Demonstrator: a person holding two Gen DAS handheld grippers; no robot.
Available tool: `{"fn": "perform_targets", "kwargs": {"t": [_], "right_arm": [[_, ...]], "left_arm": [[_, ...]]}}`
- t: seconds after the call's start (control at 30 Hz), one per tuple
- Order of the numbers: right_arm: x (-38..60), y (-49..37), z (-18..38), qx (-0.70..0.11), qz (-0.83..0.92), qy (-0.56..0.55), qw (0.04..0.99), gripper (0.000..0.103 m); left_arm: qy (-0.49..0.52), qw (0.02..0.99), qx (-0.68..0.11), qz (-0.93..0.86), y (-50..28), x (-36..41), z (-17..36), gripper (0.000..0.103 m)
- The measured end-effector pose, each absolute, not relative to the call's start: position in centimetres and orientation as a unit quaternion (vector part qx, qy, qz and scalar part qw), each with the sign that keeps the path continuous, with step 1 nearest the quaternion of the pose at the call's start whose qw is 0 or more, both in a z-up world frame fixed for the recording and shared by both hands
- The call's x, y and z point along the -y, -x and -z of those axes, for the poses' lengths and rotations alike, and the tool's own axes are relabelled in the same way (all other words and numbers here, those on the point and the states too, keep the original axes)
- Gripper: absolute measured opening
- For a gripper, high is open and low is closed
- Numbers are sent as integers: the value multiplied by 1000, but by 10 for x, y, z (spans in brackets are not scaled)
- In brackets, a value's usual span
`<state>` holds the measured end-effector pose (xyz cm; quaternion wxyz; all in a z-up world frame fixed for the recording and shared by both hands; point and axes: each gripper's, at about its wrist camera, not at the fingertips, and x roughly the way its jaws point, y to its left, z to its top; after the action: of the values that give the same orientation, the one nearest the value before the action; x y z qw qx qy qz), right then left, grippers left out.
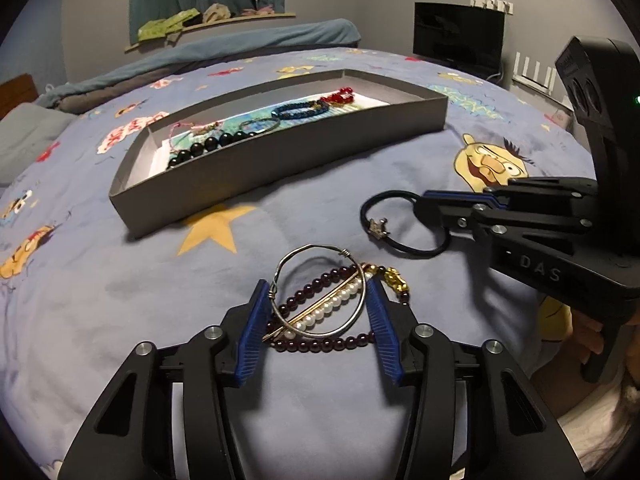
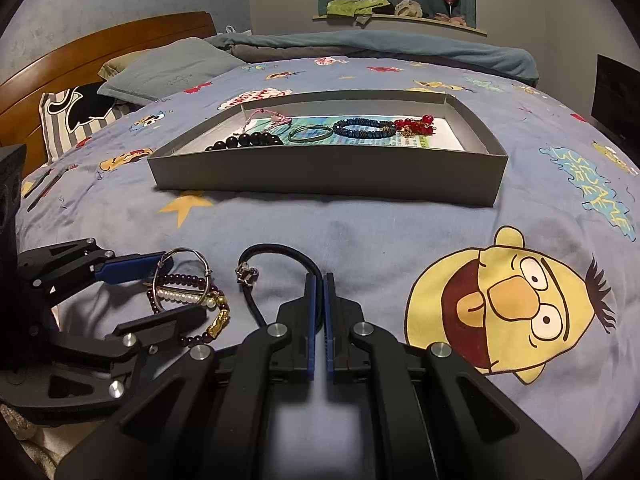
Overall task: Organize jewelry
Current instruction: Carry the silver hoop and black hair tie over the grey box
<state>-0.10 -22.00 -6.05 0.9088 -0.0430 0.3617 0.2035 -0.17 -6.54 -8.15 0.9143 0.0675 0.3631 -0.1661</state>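
A grey shallow box (image 1: 280, 152) (image 2: 328, 172) on the bed holds several bracelets. My left gripper (image 1: 318, 292) (image 2: 160, 288) is open, its fingers on either side of a small pile: a silver bangle (image 1: 320, 250) (image 2: 182, 254), a pearl strand (image 1: 332, 306) and a dark red bead bracelet (image 1: 320, 346) with gold charms. My right gripper (image 2: 319, 280) (image 1: 420, 204) is shut on a black cord bracelet (image 1: 400, 248) (image 2: 280, 252) with a small silver charm, lying on the sheet to the right of the pile.
The bed has a blue cartoon-print sheet (image 2: 400, 232). Pillows (image 2: 168, 68) and a wooden headboard (image 2: 80, 56) lie far left. A dark monitor (image 1: 458, 36) stands beyond the bed's right side. A window ledge (image 2: 400, 20) holds small items.
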Motion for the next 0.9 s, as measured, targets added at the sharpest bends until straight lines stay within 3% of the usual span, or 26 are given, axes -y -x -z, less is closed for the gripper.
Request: {"fn": "perform_targets", "kwargs": {"t": [0.47, 0.67, 0.9], "right_arm": [[221, -1, 4, -289, -206, 51, 934, 4], [231, -32, -46, -245, -196, 20, 949, 4], [235, -82, -58, -243, -174, -8, 954, 4]], "left_arm": [[-51, 930, -326, 163, -9, 52, 32, 50], [-49, 933, -312, 172, -41, 61, 6, 50], [-24, 930, -322, 178, -92, 69, -10, 50]]}}
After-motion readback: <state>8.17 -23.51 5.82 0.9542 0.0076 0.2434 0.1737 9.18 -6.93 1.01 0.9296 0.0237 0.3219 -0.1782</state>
